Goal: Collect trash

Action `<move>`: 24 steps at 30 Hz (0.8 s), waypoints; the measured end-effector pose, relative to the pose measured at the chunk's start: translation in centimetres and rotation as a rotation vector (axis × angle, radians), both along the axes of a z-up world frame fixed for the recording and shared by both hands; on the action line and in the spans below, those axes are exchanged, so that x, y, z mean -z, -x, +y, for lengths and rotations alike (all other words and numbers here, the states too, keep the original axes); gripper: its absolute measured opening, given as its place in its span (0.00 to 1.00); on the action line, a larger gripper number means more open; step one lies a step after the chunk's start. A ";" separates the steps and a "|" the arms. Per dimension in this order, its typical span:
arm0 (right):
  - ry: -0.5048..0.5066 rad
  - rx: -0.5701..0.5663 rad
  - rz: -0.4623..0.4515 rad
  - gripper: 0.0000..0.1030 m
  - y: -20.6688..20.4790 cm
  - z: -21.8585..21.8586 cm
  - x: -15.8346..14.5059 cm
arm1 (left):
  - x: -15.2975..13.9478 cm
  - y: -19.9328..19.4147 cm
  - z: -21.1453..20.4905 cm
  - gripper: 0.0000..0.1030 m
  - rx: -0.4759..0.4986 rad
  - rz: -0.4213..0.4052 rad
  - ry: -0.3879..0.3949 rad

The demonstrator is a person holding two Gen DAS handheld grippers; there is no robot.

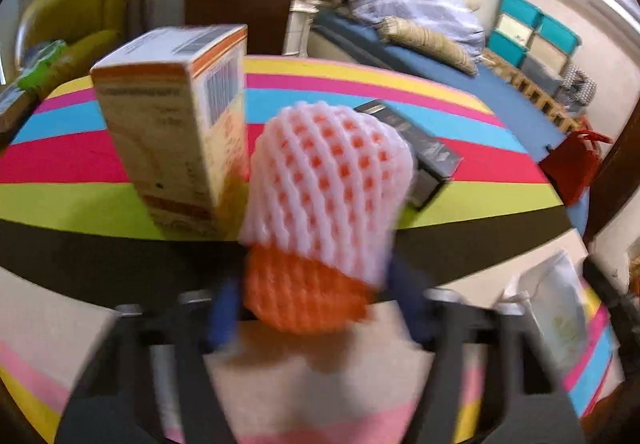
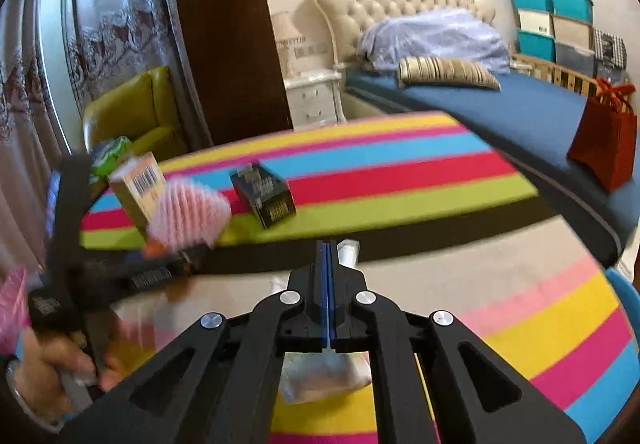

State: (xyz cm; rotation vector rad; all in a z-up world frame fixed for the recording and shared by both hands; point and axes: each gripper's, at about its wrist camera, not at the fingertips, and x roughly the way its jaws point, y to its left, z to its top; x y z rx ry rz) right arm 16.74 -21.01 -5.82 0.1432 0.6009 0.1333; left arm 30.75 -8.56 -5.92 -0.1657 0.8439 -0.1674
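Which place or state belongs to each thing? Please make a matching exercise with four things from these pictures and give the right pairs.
Things:
1. white and orange foam fruit net
2. tall orange and white cardboard box
3. small black rectangular box
4. right gripper

Places or states:
A. lying on the striped table
B. fingers shut, holding nothing
C. held between the fingers of the left gripper
D. standing upright on the table's near edge

Pairs: 1-C, 2-D, 3-A, 4-B

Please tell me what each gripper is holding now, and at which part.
The left gripper holds the white-and-orange foam fruit net, jaws closed on its lower orange end. The right gripper holds nothing; its jaws are shut together.
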 end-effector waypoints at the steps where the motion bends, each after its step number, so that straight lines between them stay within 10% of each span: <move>1: -0.003 -0.003 0.011 0.04 -0.1 0.0 0.3 | -0.3 0.3 -0.1 0.26 0.010 -0.016 -0.017; 10: -0.174 0.010 0.053 0.08 1.1 -3.5 1.2 | -0.2 9.4 2.1 0.15 0.090 -0.068 0.031; 24: -0.066 0.016 0.023 0.13 5.6 -3.5 0.6 | 0.3 12.0 4.1 0.16 0.077 -0.038 0.042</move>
